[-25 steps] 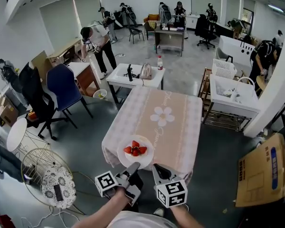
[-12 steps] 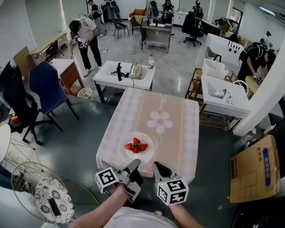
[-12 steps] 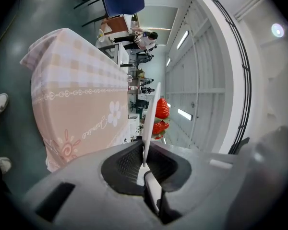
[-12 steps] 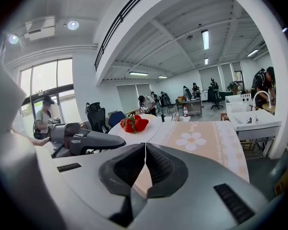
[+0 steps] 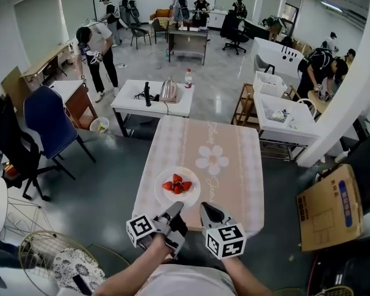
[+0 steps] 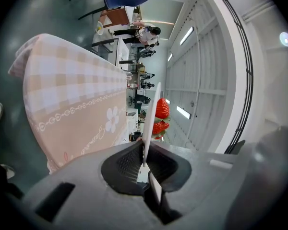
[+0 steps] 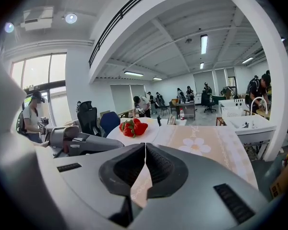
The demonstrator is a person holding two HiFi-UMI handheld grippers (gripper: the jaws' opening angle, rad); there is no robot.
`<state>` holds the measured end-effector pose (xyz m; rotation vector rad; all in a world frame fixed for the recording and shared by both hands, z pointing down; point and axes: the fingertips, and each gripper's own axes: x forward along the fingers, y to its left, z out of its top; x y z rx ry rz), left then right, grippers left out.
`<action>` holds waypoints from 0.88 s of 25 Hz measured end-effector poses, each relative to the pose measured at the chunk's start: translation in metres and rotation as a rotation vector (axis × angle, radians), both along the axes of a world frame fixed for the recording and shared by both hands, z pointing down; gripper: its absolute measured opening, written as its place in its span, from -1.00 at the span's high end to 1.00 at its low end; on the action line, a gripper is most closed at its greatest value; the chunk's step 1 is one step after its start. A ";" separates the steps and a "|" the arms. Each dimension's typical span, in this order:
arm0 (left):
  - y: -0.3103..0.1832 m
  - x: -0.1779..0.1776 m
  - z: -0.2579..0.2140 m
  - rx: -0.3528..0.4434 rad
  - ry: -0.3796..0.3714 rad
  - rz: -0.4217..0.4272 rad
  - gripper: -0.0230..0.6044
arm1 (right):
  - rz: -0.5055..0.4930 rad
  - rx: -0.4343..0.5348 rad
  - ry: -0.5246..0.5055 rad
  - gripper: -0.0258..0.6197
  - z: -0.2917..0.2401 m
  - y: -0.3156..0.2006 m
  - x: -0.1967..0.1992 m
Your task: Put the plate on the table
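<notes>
Plate [image 5: 177,188]: I've got it further in over table [image 5: 234,159] than a second ago, strawberries [image 5: 176,184] aboard.
Left gripper [image 5: 176,208]: clamped on plate rim.
Right gripper [image 5: 205,207]: jaws together, empty.

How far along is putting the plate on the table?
Done: left gripper is clamped on the rim of the white round plate. In hand: the plate, with red strawberries, hangs above the near end of the beige checked-cloth table. Left: lower it, release. The right gripper is shut, empty.
</notes>
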<state>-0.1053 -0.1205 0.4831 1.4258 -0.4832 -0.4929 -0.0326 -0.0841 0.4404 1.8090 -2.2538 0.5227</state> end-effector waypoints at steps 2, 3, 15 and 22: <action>-0.005 -0.008 0.005 -0.010 -0.002 0.011 0.86 | 0.008 -0.003 0.005 0.91 0.001 -0.006 -0.009; -0.007 -0.010 0.007 -0.014 -0.004 0.019 0.86 | 0.015 -0.002 0.007 0.91 0.001 -0.008 -0.012; -0.025 -0.012 0.027 -0.037 -0.044 0.115 0.86 | 0.072 -0.011 -0.014 0.91 0.015 -0.038 -0.019; -0.046 0.000 0.037 -0.052 -0.053 0.110 0.86 | 0.055 -0.032 -0.018 0.91 0.027 -0.058 -0.008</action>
